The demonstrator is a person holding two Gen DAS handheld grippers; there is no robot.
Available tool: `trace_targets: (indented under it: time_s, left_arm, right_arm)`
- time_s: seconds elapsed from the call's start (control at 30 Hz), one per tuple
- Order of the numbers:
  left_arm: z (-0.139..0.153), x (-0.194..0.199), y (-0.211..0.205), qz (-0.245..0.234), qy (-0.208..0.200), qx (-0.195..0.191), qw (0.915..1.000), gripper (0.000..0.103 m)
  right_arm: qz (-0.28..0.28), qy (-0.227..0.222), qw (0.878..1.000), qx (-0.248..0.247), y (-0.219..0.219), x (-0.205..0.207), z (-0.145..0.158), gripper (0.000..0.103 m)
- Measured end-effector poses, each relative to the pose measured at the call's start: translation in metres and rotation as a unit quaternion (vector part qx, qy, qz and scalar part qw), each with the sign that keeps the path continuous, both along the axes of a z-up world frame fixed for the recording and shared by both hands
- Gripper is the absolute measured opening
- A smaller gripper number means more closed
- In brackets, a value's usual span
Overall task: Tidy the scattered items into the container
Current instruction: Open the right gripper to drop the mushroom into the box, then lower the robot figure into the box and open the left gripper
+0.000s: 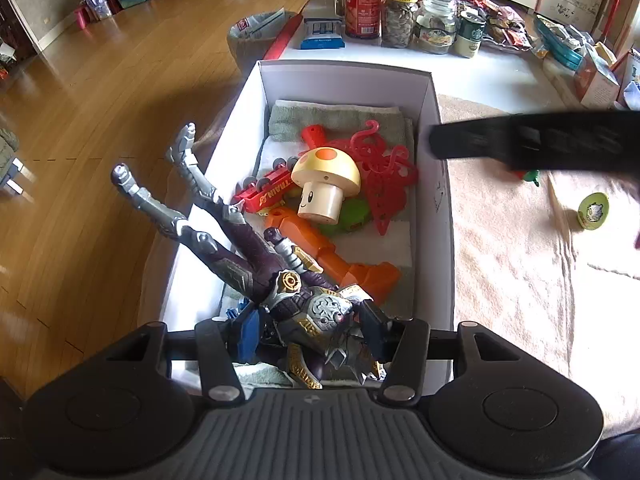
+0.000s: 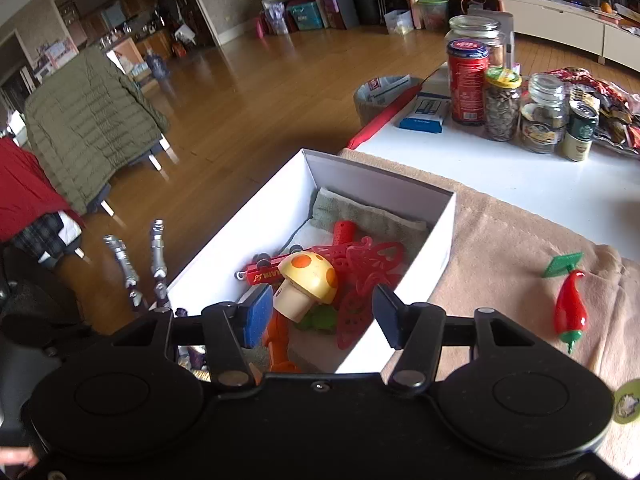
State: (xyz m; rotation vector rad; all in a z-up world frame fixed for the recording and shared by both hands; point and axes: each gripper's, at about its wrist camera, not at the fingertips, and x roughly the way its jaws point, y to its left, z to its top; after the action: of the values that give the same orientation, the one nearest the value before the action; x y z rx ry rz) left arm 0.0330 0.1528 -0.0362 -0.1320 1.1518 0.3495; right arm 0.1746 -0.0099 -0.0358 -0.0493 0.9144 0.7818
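1. Over the near end of the white cardboard box (image 1: 344, 76), the left gripper (image 1: 310, 326) is clamped around the torso of an armored action figure (image 1: 280, 280), which is held upside down with its silver legs sticking up and out past the box's left wall.
2. Inside the box, a yellow mushroom toy (image 1: 324, 184) is seen lying on top of a red toy train car (image 1: 266, 194), an orange toy gun (image 1: 320, 248) and a red butterfly-shaped plastic piece (image 1: 380, 176) (all on a folded green towel (image 1: 340, 118)).
3. The right gripper (image 2: 320, 316) is held above the box's near right corner, jaws spread and nothing between them.
4. Still left out on the beige cloth (image 2: 500, 240): a red chili pepper toy (image 2: 570, 308) and a green round badge (image 1: 594, 210), both well right of the box.
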Motion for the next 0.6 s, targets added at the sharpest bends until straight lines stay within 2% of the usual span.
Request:
trace_targets:
  time_s: [0.43, 0.6]
  left_arm:
    - [-0.021, 0.019, 0.007, 0.008, 0.028, -0.006, 0.9996, 0.053]
    - [-0.028, 0.022, 0.007, 0.01, 0.037, -0.007, 0.9992, 0.053]
  right_arm:
    - [-0.016, 0.007, 0.999, 0.035, -0.043, -0.025, -0.001, 0.055]
    - [-0.019, 0.007, 0.999, 0.034, -0.053, -0.033, -0.005, 0.055]
